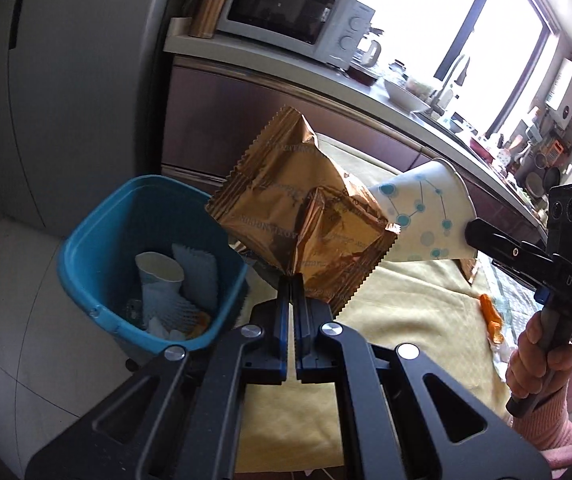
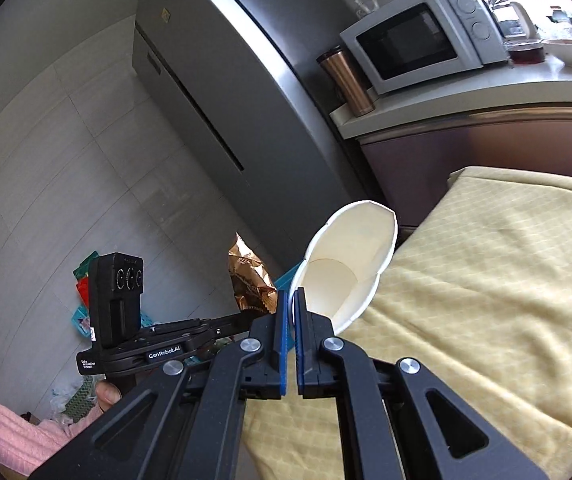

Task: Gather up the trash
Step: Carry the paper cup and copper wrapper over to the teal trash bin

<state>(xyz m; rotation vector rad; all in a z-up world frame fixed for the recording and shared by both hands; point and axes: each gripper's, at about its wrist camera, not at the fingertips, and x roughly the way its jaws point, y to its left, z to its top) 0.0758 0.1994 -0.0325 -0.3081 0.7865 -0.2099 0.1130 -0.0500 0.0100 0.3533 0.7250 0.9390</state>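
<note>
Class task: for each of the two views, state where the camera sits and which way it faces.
Left wrist: behind the left tongs, clamping a gold wrapper, facing the blue bin; right hand visible.
Right wrist: behind the right tongs, pinching a paper cup, facing the fridge.
Shared: microwave, yellow tablecloth.

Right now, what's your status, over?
Left tongs shut on crinkled bronze foil wrapper. Right tongs shut on squashed white paper cup. Blue plastic bin ahead, path open.
</note>
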